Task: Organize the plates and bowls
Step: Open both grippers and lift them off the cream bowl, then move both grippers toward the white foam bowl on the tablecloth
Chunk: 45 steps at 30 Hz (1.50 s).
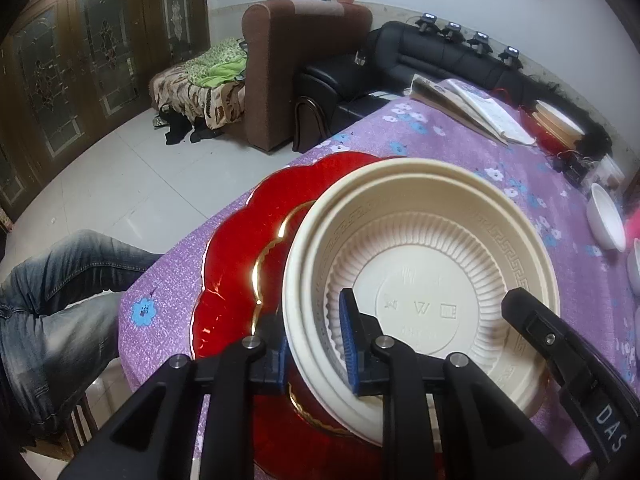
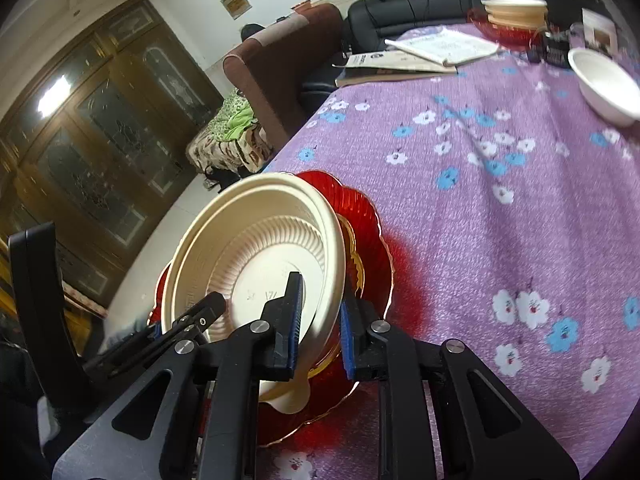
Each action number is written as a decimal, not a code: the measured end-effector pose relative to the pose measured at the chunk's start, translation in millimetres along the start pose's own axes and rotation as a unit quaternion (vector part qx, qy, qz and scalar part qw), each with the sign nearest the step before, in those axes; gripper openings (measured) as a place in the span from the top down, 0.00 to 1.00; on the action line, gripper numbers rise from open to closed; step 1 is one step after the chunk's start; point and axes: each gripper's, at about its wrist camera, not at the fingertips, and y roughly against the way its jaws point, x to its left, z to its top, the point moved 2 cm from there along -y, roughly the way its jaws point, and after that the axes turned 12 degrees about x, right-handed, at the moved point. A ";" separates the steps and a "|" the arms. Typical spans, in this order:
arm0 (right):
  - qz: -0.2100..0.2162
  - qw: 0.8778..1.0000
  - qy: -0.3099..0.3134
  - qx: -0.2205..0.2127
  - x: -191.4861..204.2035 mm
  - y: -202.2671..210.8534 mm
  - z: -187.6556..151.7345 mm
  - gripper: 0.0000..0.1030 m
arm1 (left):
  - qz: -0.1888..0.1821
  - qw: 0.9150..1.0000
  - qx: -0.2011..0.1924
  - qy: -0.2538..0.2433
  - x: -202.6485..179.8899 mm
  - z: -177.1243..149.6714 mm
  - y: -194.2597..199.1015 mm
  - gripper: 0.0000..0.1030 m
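Observation:
A cream plastic plate [image 1: 420, 264] lies tilted on a red scalloped plate [image 1: 240, 256] with gold trim at the near edge of the table. My left gripper [image 1: 316, 344] straddles the cream plate's near-left rim, one blue pad inside, one outside, jaws a little apart. In the right wrist view the cream plate [image 2: 256, 248] leans on the red plate [image 2: 372, 248]; my right gripper [image 2: 320, 328] straddles its right rim with a gap to the outer pad. The left gripper's finger [image 2: 200, 312] shows at the plate's left.
The table has a purple flowered cloth [image 2: 500, 208]. A white bowl [image 2: 604, 84] sits far right. A stack of cream plates in a red bowl [image 2: 512, 16] and open books [image 2: 424, 52] lie at the far end. A person's legs [image 1: 52, 300] are left of the table.

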 end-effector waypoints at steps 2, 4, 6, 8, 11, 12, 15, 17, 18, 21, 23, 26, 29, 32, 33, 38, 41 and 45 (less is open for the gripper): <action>-0.020 1.000 0.017 -0.013 2.1 5.7 -0.8 0.78 | -0.004 1.000 -0.003 0.002 2.1 0.5 3.3 0.70; -0.033 0.999 0.030 -0.030 2.8 13.4 -1.1 0.73 | 0.000 1.000 -0.014 0.003 3.1 0.8 9.1 0.64; -0.036 0.997 0.043 -0.050 2.3 23.2 -2.2 0.73 | 0.012 1.000 -0.025 0.004 4.1 0.4 15.8 0.55; -0.045 0.995 0.051 -0.072 -0.3 33.6 -4.1 0.73 | 0.028 0.999 -0.041 0.009 6.3 0.3 23.6 0.42; -0.051 0.992 0.041 -0.109 -15.0 49.6 -2.6 0.73 | 0.040 0.998 -0.053 0.009 6.9 1.2 30.1 0.37; -0.051 0.991 0.034 -0.117 -21.6 54.6 -1.7 0.72 | 0.044 0.998 -0.054 0.006 5.6 1.5 31.1 0.37; -0.058 0.989 0.006 -0.134 -43.2 67.8 2.1 0.66 | 0.061 0.996 -0.058 0.008 3.3 -0.8 34.5 0.37; -0.062 0.988 -0.012 -0.144 -58.8 76.9 3.0 0.66 | 0.081 0.995 -0.060 0.005 1.0 -1.5 35.6 0.36; -0.066 0.986 -0.023 -0.150 -68.7 83.1 3.6 0.66 | 0.093 0.994 -0.058 0.006 1.3 -2.8 35.2 0.35; -0.074 0.982 -0.048 -0.165 -92.0 96.7 5.4 0.66 | 0.107 0.992 -0.062 0.023 4.8 -4.5 38.9 0.35; -0.082 0.981 -0.062 -0.167 -105.1 104.1 6.5 0.66 | 0.123 0.988 -0.085 0.037 5.0 -4.8 48.7 0.35; -0.080 0.979 -0.088 -0.168 -127.7 115.3 7.6 0.66 | 0.134 0.982 -0.131 0.040 -6.9 -4.4 69.1 0.35; -0.083 0.977 -0.108 -0.164 -148.5 124.9 8.6 0.66 | 0.122 0.979 -0.160 0.010 -38.2 -3.7 86.1 0.25; -0.085 0.976 -0.127 -0.156 -171.0 133.8 8.4 0.66 | 0.096 0.979 -0.173 -0.052 -87.3 -4.6 92.6 0.22; -0.077 0.975 -0.140 -0.152 -182.8 137.3 9.1 0.66 | 0.081 0.980 -0.165 -0.080 -109.6 -4.1 90.1 0.22; -0.023 0.967 -0.212 -0.136 -227.8 142.7 18.8 0.59 | 0.001 0.980 -0.080 -0.181 -209.7 12.8 59.1 0.22; 0.001 0.960 -0.248 -0.133 -252.5 149.5 35.6 0.59 | -0.026 0.979 -0.043 -0.200 -263.7 38.6 36.9 0.22; -0.021 0.945 -0.293 -0.142 -284.3 167.2 67.5 0.59 | -0.016 0.980 -0.024 -0.199 -327.7 80.5 7.9 0.22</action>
